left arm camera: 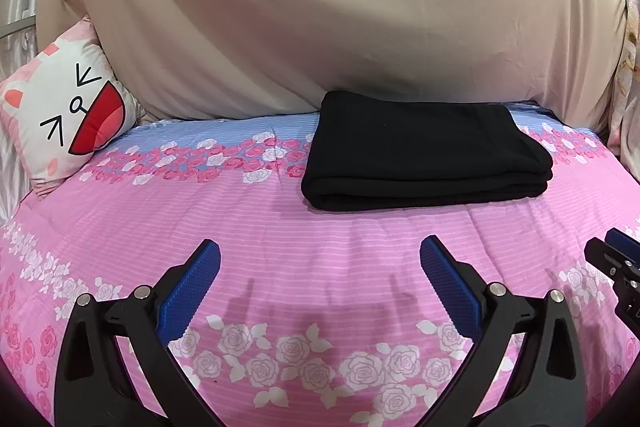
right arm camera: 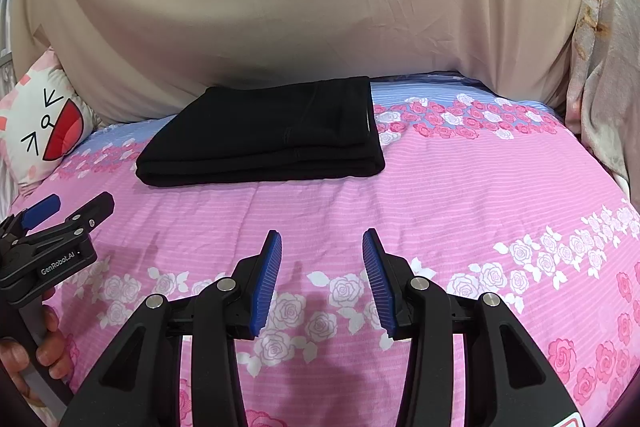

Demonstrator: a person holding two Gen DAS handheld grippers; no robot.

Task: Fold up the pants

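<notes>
The black pants (left arm camera: 424,151) lie folded into a flat rectangle of several layers on the pink flowered bedspread (left arm camera: 280,227), near its far edge. They also show in the right wrist view (right arm camera: 264,139). My left gripper (left arm camera: 320,251) is open and empty, hovering above the bedspread well in front of the pants. It also shows from the side in the right wrist view (right arm camera: 76,207). My right gripper (right arm camera: 322,243) is open and empty, also in front of the pants; its tip shows at the right edge of the left wrist view (left arm camera: 616,251).
A white and pink cat-face cushion (left arm camera: 68,119) leans at the far left of the bed. A beige sheet (left arm camera: 320,7) hangs as a backdrop behind the bed. A pale patterned curtain (right arm camera: 600,67) hangs at the far right.
</notes>
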